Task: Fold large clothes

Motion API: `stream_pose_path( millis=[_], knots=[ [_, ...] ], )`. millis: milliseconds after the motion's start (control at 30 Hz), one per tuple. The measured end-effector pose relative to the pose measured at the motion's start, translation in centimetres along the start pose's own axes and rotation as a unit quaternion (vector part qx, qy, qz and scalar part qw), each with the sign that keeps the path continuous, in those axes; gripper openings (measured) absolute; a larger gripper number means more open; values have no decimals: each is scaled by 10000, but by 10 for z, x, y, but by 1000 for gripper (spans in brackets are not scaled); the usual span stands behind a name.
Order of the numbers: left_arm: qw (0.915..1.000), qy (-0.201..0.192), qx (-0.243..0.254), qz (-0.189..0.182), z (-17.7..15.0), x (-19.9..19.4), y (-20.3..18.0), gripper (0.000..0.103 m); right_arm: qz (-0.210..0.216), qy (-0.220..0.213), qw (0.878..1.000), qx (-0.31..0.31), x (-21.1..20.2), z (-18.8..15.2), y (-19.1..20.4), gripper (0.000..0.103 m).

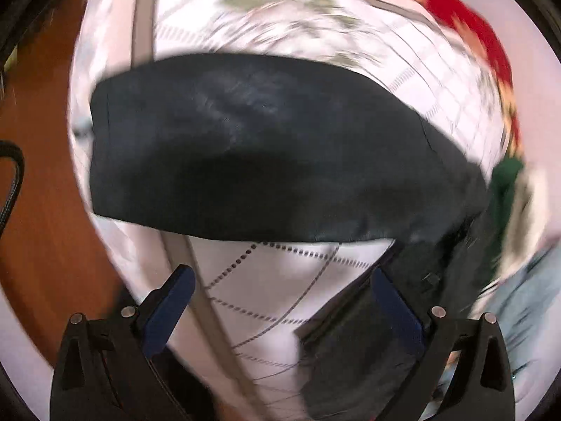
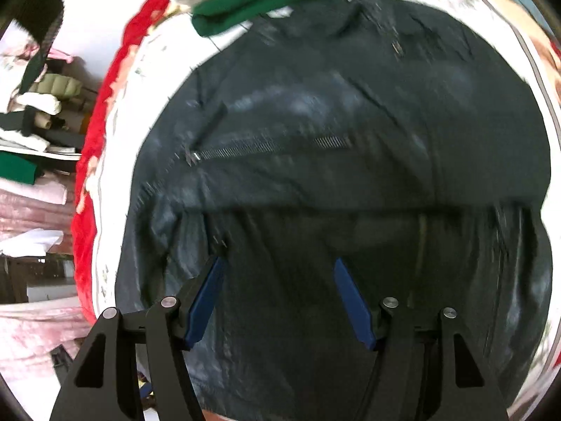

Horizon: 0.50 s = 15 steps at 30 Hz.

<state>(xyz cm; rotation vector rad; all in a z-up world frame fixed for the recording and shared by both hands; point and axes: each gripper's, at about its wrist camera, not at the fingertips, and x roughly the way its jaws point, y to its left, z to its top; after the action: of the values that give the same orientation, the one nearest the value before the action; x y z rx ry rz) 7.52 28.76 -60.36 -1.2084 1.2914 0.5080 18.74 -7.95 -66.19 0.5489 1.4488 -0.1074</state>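
A large dark jacket with a zipper lies spread on a white patterned bedcover. In the left wrist view one folded band of the jacket runs across the white cover. My left gripper points down with its blue fingers wide apart over the white cover, nothing between them; its right finger stands at another flap of the dark cloth. My right gripper hangs over the jacket, blue fingers apart and not pressing on the cloth.
A red blanket edges the bed. A green garment with white stripes lies at the jacket's far end. Shelves with piled clothes stand beside the bed. A brown wooden floor lies left of the bed.
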Motion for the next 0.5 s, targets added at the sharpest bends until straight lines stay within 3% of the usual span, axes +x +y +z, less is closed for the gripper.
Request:
stream_pose_path(
  millis=[100,233,333,367,400,500],
  knots=[
    [9971,-30,-592,-485,16,16,19,96,-80,104,9999,71,11,-9,-8,68],
    [9873,-522,-1449,-384,40,20,44,90,-70,94,9998,155,25,-5,-19,68],
    [9831,-1016,-1514,161,44,3,47,52,-78,27,9999,117,28,-4,-14,68],
    [9805,-1254,-1464,381,48,-6,50,35,-87,4,9999,89,27,-4,-12,68],
    [9796,-1375,-1404,429,51,-12,54,22,-63,-14,9999,79,26,-5,-10,68],
    [9782,-1745,-997,517,66,-29,58,9,7,-32,10000,59,27,-6,-2,68]
  ],
)
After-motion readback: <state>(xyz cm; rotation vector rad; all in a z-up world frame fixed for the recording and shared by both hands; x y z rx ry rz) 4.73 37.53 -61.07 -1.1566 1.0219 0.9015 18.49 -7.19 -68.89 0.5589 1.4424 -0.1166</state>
